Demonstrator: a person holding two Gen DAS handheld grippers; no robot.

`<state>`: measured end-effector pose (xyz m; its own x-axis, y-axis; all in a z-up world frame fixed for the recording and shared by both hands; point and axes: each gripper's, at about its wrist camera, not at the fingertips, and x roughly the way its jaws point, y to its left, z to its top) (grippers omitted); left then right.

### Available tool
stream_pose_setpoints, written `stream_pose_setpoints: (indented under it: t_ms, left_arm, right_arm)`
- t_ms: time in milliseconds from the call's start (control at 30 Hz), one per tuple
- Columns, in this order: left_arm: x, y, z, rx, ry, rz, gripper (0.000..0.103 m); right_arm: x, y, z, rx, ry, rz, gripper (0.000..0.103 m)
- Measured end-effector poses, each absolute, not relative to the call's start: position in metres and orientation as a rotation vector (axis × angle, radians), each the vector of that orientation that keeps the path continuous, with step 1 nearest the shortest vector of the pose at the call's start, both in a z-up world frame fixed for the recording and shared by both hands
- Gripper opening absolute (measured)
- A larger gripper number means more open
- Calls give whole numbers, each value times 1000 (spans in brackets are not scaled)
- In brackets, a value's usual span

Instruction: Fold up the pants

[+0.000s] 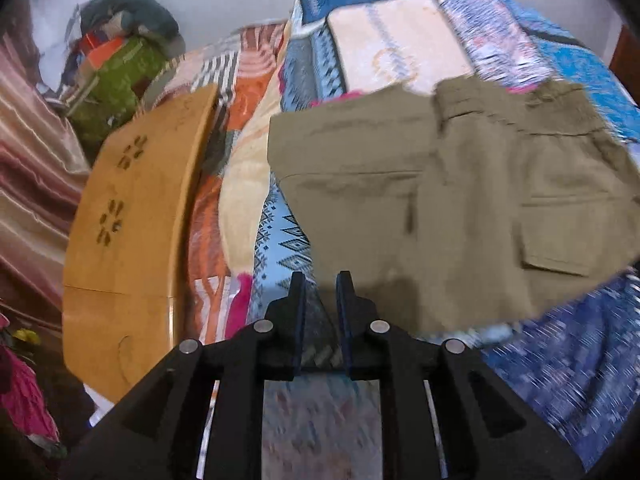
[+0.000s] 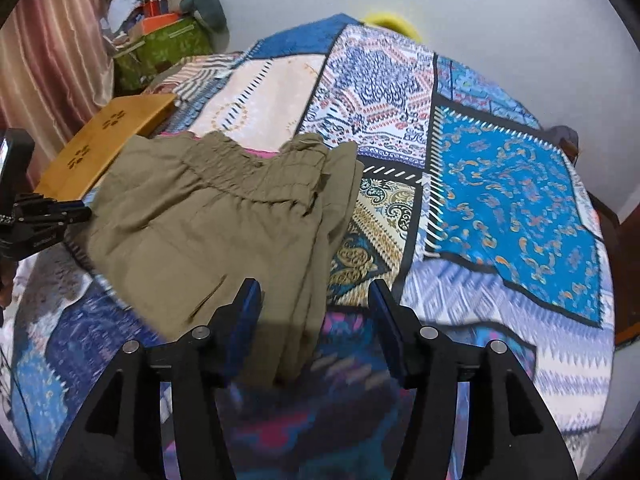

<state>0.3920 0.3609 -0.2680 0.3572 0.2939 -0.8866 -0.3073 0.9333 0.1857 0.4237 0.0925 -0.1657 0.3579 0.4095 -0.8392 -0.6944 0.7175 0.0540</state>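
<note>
Olive-green pants (image 1: 460,200) lie folded into a compact stack on a patchwork bedspread (image 1: 380,40), pocket flap facing up. My left gripper (image 1: 320,284) hovers at the stack's near left corner, its jaws a narrow gap apart with only shadowed bedspread between them. In the right wrist view the pants (image 2: 208,220) sit left of centre. My right gripper (image 2: 316,308) stands wide open over their near right edge; layered fabric edges lie between the fingers, untouched by the pads. The left gripper (image 2: 82,214) also shows at the pants' left side.
A wooden board with flower cut-outs (image 1: 132,220) lies on the bed left of the pants. Behind it stands a green box with piled items (image 2: 160,52), next to a pink curtain (image 2: 52,60). Bedspread (image 2: 512,200) stretches to the right; a white wall is beyond.
</note>
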Motion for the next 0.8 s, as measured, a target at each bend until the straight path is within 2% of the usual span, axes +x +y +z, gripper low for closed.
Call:
stream_pose_setpoints:
  t_ms: [367,667,800]
  left_arm:
    - [310,287,-109,-126,835,258,16]
    - [191,212,5,-98,536,210,16]
    - [134,176,39,-42,408,208,22]
  right_arm:
    - [333,50,-41,-260,700,804,52]
    - [229,4,54,-150,440,865,52]
    - [184,-17,82,-112,332,892,52]
